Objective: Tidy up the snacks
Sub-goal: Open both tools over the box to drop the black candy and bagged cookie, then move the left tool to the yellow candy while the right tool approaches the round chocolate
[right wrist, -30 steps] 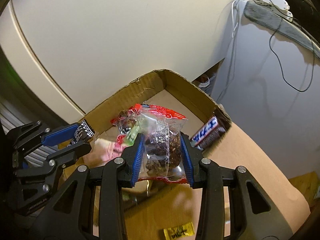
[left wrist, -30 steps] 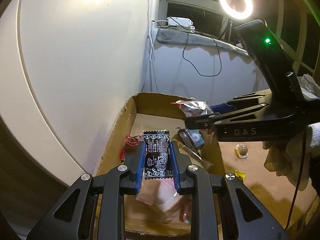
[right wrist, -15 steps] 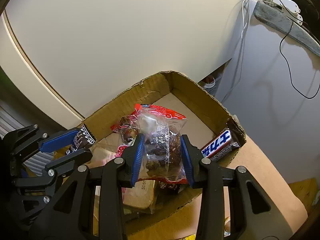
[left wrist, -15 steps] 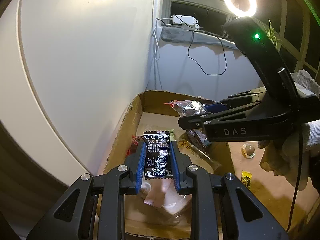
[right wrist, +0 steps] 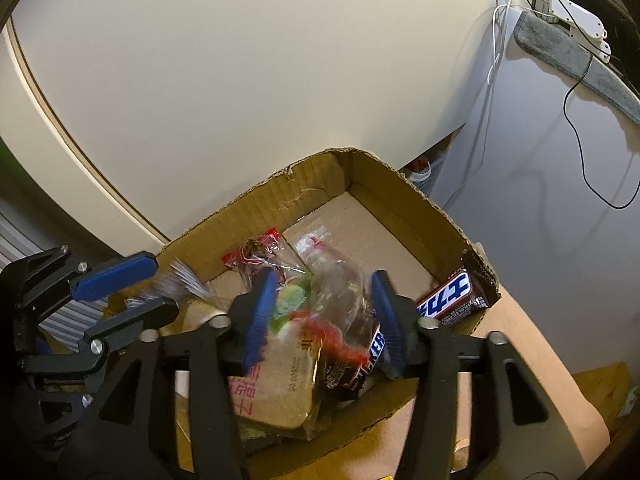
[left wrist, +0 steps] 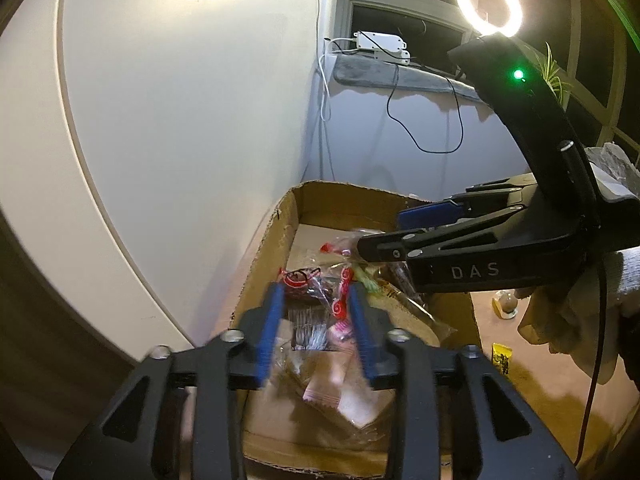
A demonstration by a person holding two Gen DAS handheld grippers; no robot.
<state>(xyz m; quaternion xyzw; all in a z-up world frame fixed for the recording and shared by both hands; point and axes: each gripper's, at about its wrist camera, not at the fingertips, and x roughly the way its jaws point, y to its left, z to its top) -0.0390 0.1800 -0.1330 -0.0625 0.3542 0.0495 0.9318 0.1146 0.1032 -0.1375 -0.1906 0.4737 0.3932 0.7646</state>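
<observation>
An open cardboard box holds several wrapped snacks. My left gripper is open above the box; the small black packet falls blurred between its fingers. My right gripper is open over the box; the clear bag with red trim drops between its fingers onto the pile. A flat tan packet and a Snickers bar lie in the box. The right gripper also shows in the left wrist view, and the left gripper in the right wrist view.
A curved white panel stands close behind the box. A small yellow packet and a round brown object lie on the tan tabletop right of the box. A ring light and cables sit by the window.
Both grippers have opened over the box. The black packet left the left gripper and the clear bag left the right gripper; both are dropping into the box.
</observation>
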